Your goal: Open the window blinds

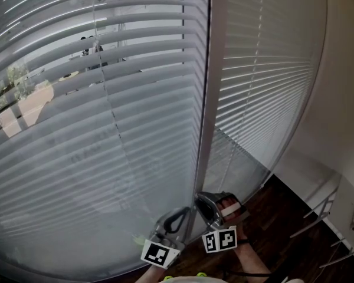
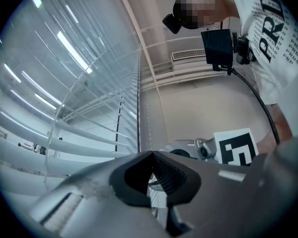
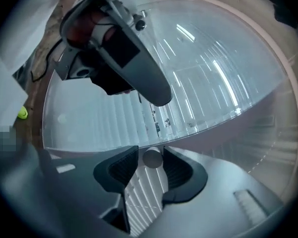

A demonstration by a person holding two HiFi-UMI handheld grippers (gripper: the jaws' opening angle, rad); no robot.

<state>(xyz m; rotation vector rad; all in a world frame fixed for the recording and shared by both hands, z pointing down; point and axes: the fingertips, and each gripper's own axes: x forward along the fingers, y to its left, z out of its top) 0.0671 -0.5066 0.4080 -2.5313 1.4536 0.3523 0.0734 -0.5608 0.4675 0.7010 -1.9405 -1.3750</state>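
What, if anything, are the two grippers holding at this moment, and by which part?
Nothing is gripped. The end of the blinds' clear tilt wand sits between the right gripper jaws, which stand open. The left gripper is shut on nothing.

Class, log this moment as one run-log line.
blinds lowered, partly open | right claw open around tilt wand | left claw shut

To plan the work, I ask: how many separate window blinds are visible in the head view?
2. One wide white slatted blind hangs left of the vertical grey window post; a narrower white slatted blind hangs right of it. Others may be out of frame.
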